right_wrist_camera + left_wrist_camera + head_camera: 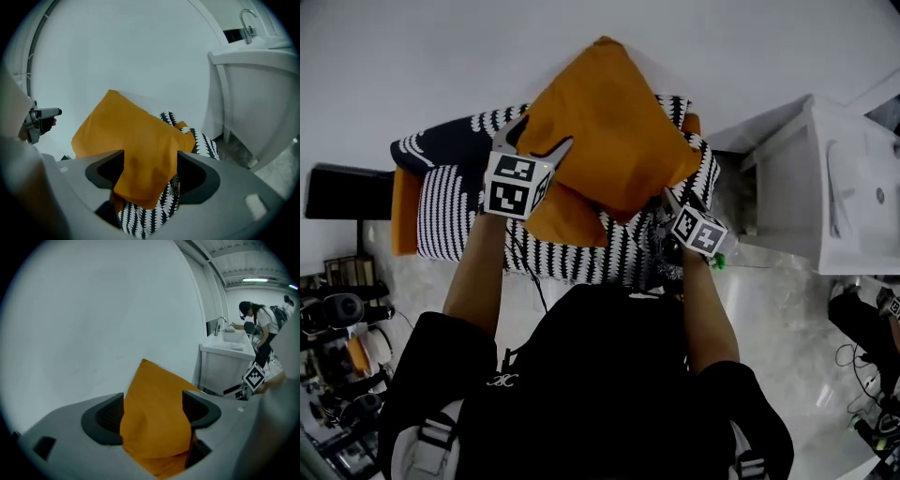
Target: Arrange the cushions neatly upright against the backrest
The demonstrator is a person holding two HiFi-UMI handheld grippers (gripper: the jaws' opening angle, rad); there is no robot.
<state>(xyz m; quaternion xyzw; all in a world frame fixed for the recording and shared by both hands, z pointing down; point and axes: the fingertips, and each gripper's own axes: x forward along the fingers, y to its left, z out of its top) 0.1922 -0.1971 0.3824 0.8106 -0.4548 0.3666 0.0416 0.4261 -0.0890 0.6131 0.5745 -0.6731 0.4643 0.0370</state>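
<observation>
— Orange cushion (614, 131), whereabouts?
— Upper middle of the head view, tipped onto 1 corner like a diamond, above the black-and-white patterned chair (455, 202). Top corner overlapping the white wall (412, 56); touching it or not, cannot tell.
— And the left gripper (546, 136)?
— Up at the cushion's left edge, left of centre in the head view. In the left gripper view, jaws spread wide, with a fold of orange fabric hanging in the gap and reaching from 1 jaw to the other. Loose, not squeezed.
— Right gripper (673, 204)?
— Lower, at the cushion's right corner, right of centre in the head view. Much the same in the right gripper view: jaws wide apart, 1 corner of the cushion draped between them, unclamped, with the patterned chair cover showing just beneath it.
— Anything under the cushion?
— More orange fabric (562, 217) at the centre of the head view, lying on the chair seat. Part of the same cushion or a 2nd one, cannot tell.
— Surroundings?
— White sink cabinet (834, 187) at the right edge of the head view, close beside the chair. Another person (260, 326) bending over it, upper right of the left gripper view.
</observation>
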